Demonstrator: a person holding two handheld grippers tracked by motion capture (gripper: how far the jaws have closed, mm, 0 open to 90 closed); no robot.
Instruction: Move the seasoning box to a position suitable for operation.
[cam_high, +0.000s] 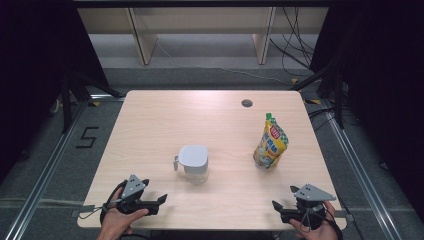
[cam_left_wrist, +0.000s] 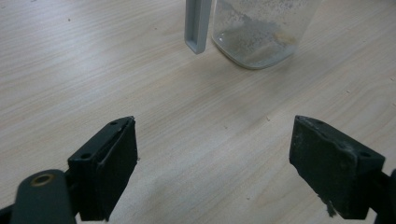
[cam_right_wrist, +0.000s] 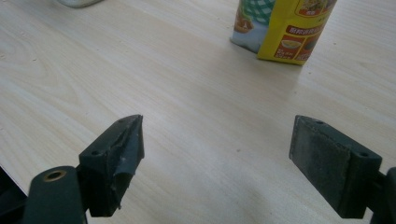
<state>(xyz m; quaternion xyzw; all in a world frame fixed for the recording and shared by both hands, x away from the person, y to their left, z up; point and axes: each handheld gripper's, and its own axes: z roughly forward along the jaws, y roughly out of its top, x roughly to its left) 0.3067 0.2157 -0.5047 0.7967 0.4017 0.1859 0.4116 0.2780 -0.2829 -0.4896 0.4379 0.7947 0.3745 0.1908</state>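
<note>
A clear plastic jug (cam_high: 193, 164) with a white lid and a side handle stands near the middle of the wooden table (cam_high: 165, 115). To its right stands a yellow spouted pouch (cam_high: 270, 143) with a green cap. My left gripper (cam_high: 159, 201) rests low at the table's front left, open and empty. In the left gripper view the left gripper (cam_left_wrist: 212, 126) faces the jug (cam_left_wrist: 257, 32) and its handle (cam_left_wrist: 197, 23). My right gripper (cam_high: 281, 202) sits at the front right, open and empty. In the right gripper view the right gripper (cam_right_wrist: 217, 123) points toward the pouch (cam_right_wrist: 285, 28).
A round cable hole (cam_high: 247, 103) sits near the table's far edge. Wooden shelf legs (cam_high: 142, 40) and loose cables (cam_high: 295, 45) lie beyond the table. Metal floor rails (cam_high: 45, 165) run along both sides.
</note>
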